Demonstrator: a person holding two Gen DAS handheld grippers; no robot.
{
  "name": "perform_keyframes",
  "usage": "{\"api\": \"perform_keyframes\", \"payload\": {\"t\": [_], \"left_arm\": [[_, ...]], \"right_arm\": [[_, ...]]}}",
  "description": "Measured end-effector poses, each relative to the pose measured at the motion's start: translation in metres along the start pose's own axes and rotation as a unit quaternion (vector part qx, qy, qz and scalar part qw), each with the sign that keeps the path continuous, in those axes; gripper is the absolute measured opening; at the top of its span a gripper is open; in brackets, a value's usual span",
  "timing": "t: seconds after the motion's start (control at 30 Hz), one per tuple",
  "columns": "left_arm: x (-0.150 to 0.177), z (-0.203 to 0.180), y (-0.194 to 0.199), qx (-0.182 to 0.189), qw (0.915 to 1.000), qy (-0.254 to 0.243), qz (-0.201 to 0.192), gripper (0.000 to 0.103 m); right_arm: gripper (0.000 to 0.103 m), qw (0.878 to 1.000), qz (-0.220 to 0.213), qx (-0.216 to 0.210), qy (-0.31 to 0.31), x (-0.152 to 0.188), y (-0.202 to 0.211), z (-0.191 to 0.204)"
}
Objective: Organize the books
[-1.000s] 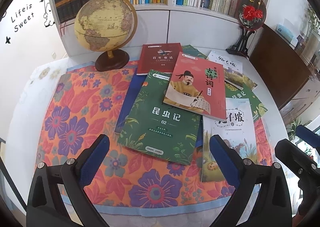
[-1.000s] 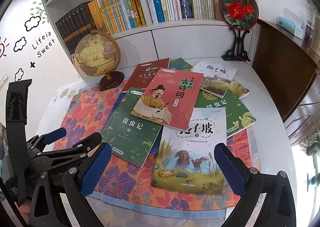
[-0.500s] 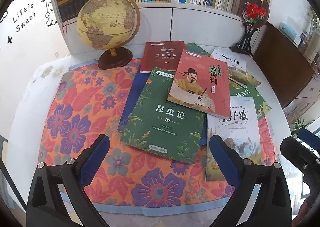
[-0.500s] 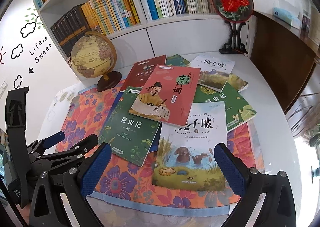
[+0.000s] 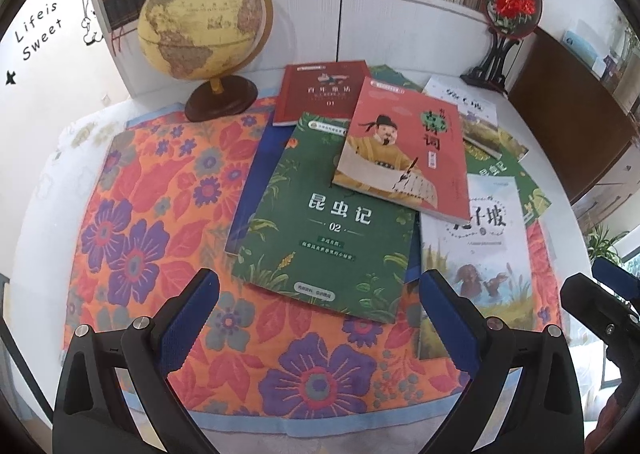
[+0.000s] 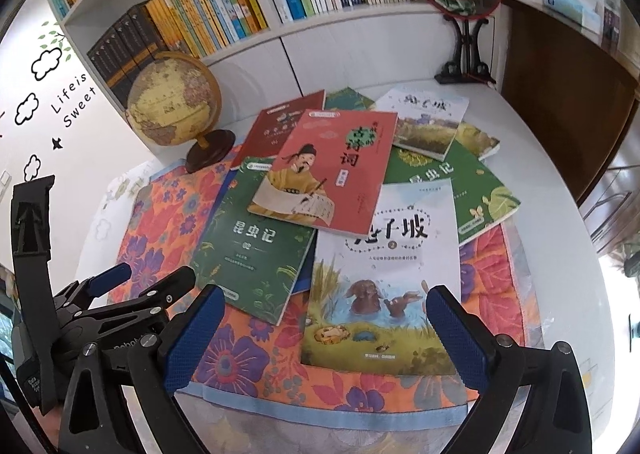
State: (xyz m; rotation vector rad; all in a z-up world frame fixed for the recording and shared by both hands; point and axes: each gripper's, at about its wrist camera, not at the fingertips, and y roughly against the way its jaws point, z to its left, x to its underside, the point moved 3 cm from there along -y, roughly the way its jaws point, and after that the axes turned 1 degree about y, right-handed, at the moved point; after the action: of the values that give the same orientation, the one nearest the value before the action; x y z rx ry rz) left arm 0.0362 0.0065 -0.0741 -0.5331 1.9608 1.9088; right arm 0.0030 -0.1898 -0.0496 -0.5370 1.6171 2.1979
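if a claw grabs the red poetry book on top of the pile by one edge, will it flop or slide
The red poetry book looks like a thin paperback, so it would probably droop if held by one edge. It lies tilted across the green book and others, and its cover looks smooth, so a push may slide it off.

– What is the cloth (image 5: 160,214) like?
– Soft and woven, a bit bumpy. The books (image 5: 332,222) on it are paper with shiny covers.
– And the globe (image 5: 200,18) behind the cloth?
– Smooth and shiny, on a dark wood foot (image 5: 221,99).
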Motion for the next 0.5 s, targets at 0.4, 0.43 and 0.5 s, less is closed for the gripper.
{"api": "perform_keyframes", "payload": {"t": [0.4,0.43,0.5], "left_arm": [[-0.051,-0.005,-0.085,0.007,0.9984,-0.056,-0.002,0.099],[-0.058,-0.006,-0.091,0.020,0.9985,-0.050,-0.004,0.099],[-0.071,-0.008,-0.102,0.032,0.9985,-0.043,-0.012,0.099]], "right_arm": [[0.094,0.999,0.013,0.001,-0.045,-0.052,-0.084,-0.069],[0.091,0.999,0.013,-0.003,-0.050,-0.058,-0.093,-0.073],[0.088,0.998,0.012,-0.008,-0.064,-0.070,-0.113,-0.080]]}}
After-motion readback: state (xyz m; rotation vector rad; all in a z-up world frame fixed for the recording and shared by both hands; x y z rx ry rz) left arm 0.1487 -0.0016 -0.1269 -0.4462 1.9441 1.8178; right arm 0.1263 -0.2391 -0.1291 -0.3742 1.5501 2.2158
